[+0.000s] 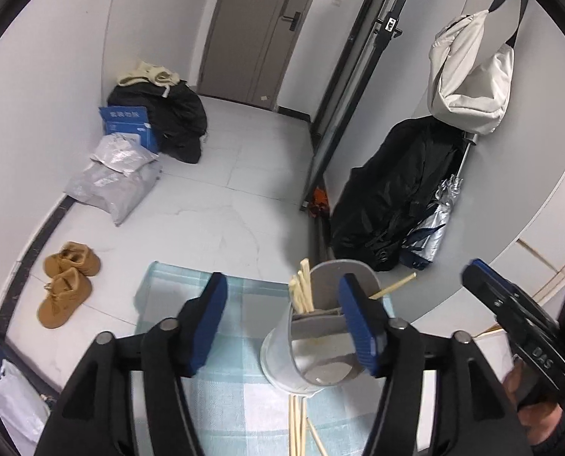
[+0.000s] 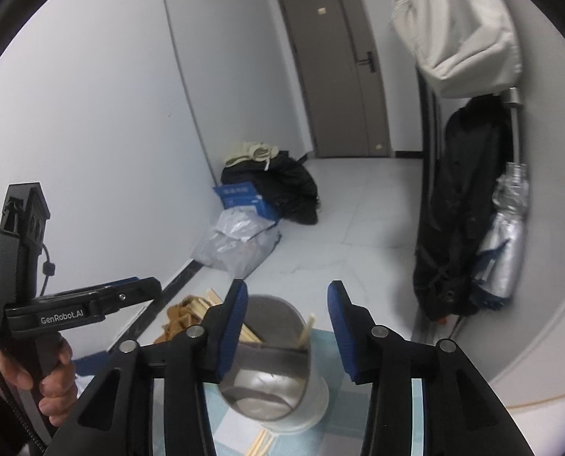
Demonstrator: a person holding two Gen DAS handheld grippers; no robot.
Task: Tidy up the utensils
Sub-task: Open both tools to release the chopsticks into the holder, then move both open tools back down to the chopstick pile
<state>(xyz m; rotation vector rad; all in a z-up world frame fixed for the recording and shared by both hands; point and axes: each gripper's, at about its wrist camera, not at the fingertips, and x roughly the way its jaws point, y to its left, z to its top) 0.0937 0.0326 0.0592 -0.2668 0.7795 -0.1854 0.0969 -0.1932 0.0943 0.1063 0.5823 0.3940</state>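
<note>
A white utensil holder (image 1: 282, 353) with a grey divided inside stands on a light blue checked cloth (image 1: 237, 399). Several wooden chopsticks (image 1: 301, 292) stand in its far compartment, and one leans out to the right. More chopsticks (image 1: 297, 425) lie on the cloth by its base. My left gripper (image 1: 286, 319) is open and empty, its right finger over the holder's rim. My right gripper (image 2: 286, 326) is open and empty above the holder (image 2: 313, 383), which shows chopsticks (image 2: 305, 330) inside. The left gripper's body (image 2: 73, 304) appears at the left of the right wrist view.
Brown shoes (image 1: 67, 281) sit on the floor left of the table. Grey parcels (image 1: 111, 182), a blue box (image 1: 126, 121) and dark clothes (image 1: 172, 121) lie by the wall. A black coat (image 1: 396, 190) and white bag (image 1: 468, 72) hang at the right. A door (image 1: 259, 30) is behind.
</note>
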